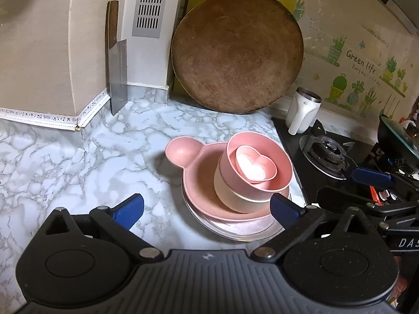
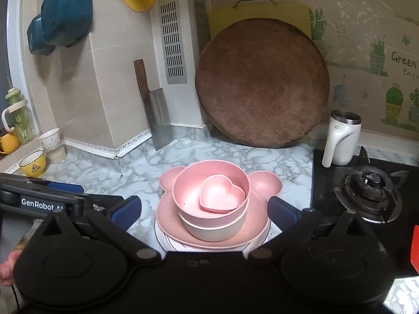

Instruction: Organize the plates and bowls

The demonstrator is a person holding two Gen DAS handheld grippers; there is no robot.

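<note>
A stack stands on the marble counter: a white plate [image 2: 162,238] at the bottom, a pink bear-eared plate [image 2: 264,183], a cream bowl [image 2: 214,229], a pink bowl [image 2: 188,193] and a small pink heart-shaped bowl [image 2: 220,196] on top. The same stack shows in the left wrist view, with the bear plate [image 1: 180,151], the pink bowl [image 1: 275,180] and the heart bowl [image 1: 255,164]. My left gripper [image 1: 207,208] is open and empty, just in front and left of the stack. My right gripper [image 2: 204,210] is open and empty, its fingers either side of the stack.
A round wooden board [image 2: 262,83] and a cleaver [image 2: 157,115] lean on the back wall. A white mug [image 2: 340,138] and a gas burner [image 2: 369,193] lie to the right. Cups [image 2: 32,162] stand far left.
</note>
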